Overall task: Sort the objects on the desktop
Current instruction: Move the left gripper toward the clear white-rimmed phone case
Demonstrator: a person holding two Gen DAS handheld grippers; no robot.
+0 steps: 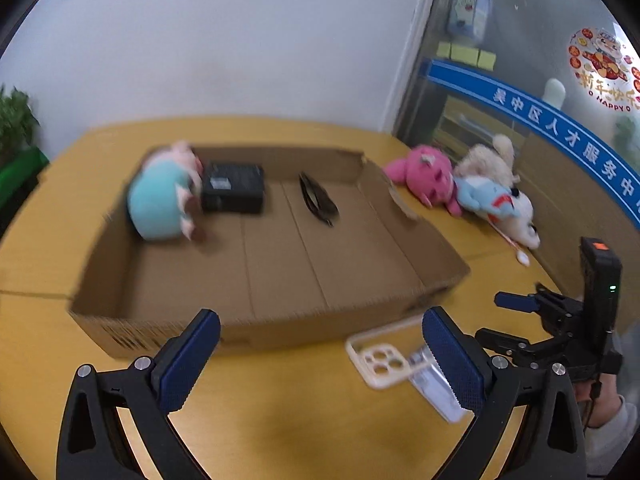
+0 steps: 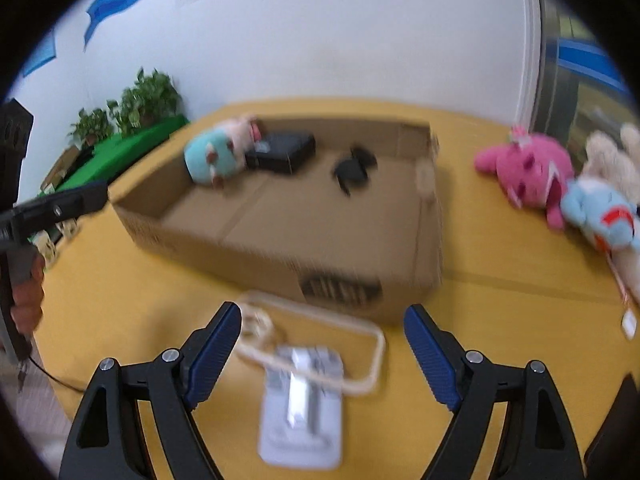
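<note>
Right now both of my grippers stand with jaws spread wide and nothing between the pads — the right gripper (image 2: 322,354) hangs over the clear phone case (image 2: 312,334), the left gripper (image 1: 320,358) sits off to its side. The case lies flat on the yellow table (image 2: 120,288), just ahead of and below my right fingertips, with the small pale packet (image 2: 302,404) lying across its near edge. Its long axis runs crosswise to my right gripper, from the camera cut-out by my left pad towards the right pad, tilted a little away on the left end. That matters: I judge I would close across the short side, so the wrist wants a turn, or else I take the near rim.

From my left gripper the case lies ahead and to the right, partly behind its right finger, so the right hand is plainly nearer. Beyond the case, straight ahead, stands the cardboard box (image 2: 280,264), its near wall close behind the case. Further right lie the plush toys (image 2: 532,172), well apart.
</note>
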